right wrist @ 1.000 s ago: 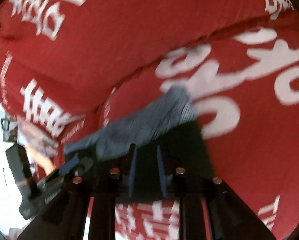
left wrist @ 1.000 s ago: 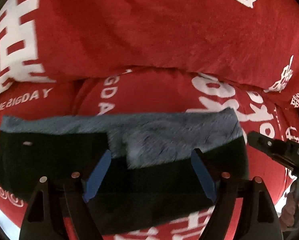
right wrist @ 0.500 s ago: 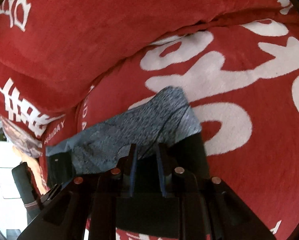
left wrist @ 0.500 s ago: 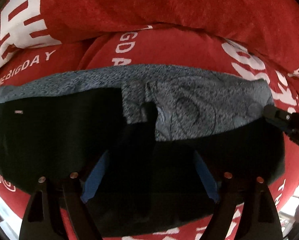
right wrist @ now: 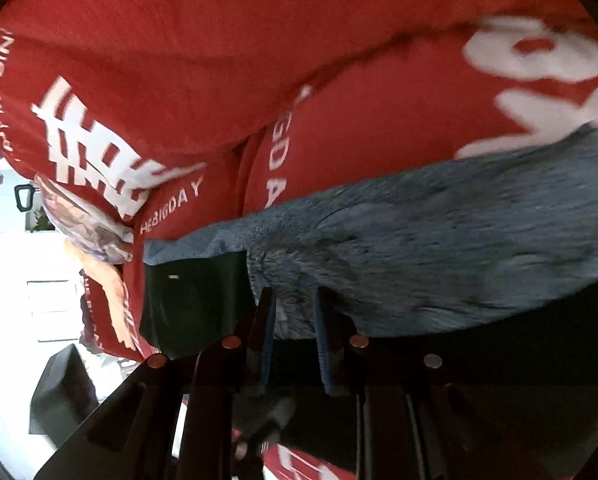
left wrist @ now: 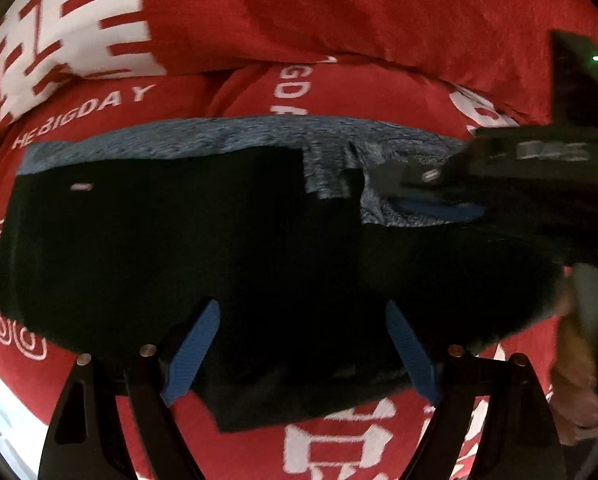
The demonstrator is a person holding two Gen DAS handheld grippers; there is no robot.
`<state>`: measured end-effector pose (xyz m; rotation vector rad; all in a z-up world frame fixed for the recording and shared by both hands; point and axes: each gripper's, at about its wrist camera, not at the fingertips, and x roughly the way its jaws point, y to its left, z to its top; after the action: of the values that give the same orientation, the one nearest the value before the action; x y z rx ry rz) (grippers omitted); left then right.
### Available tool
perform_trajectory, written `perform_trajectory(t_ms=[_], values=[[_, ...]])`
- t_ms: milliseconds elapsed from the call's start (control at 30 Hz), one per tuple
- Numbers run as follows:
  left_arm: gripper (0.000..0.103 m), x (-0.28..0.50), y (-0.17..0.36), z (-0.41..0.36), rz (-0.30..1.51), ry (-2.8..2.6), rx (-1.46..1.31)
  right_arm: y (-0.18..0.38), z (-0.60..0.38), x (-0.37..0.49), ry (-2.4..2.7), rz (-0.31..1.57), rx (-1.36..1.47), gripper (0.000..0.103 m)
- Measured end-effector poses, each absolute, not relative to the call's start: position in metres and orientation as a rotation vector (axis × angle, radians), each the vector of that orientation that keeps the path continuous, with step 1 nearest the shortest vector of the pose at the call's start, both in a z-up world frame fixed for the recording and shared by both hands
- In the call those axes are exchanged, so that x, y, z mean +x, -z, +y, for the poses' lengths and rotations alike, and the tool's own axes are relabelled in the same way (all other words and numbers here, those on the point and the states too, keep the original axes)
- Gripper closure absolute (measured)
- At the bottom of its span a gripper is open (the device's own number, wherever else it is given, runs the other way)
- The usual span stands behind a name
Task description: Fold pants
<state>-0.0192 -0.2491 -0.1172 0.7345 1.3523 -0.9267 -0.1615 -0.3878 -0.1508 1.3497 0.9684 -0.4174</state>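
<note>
Black pants (left wrist: 227, 264) with a grey lining (left wrist: 339, 168) lie on a red printed cushion (left wrist: 359, 92), the left gripper (left wrist: 299, 344) hanging wide open and empty at 6 o'clock, while from 3 o'clock the right gripper (left wrist: 395, 196) is clamped on the pants' fabric.

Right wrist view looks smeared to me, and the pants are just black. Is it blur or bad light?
Right wrist view: motion blur smears the grey lining and white lettering. Left wrist view: sharper, but the right claw is blurred. Both views: the dark pants are underexposed, no folds readable.
</note>
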Motion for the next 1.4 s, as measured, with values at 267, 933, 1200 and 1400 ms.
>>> perform_trajectory(t_ms=[267, 933, 1200, 1400], values=[[0.017, 0.008, 0.116, -0.21, 1.385, 0.83, 0.725, 0.147, -0.365, -0.136, 0.395, 1.029, 1.281, 0.079], [0.017, 0.011, 0.073, -0.17, 1.401, 0.82, 0.778, 0.08, -0.294, -0.174, 0.44, 1.125, 1.264, 0.052], [0.017, -0.006, 0.032, -0.176, 1.378, 0.915, 0.824, 0.035, -0.276, -0.212, 0.555, 1.16, 1.227, 0.045], [0.017, -0.016, 0.005, -0.182, 1.352, 0.98, 0.849, 0.0, -0.27, -0.239, 0.647, 1.157, 1.216, 0.043]])
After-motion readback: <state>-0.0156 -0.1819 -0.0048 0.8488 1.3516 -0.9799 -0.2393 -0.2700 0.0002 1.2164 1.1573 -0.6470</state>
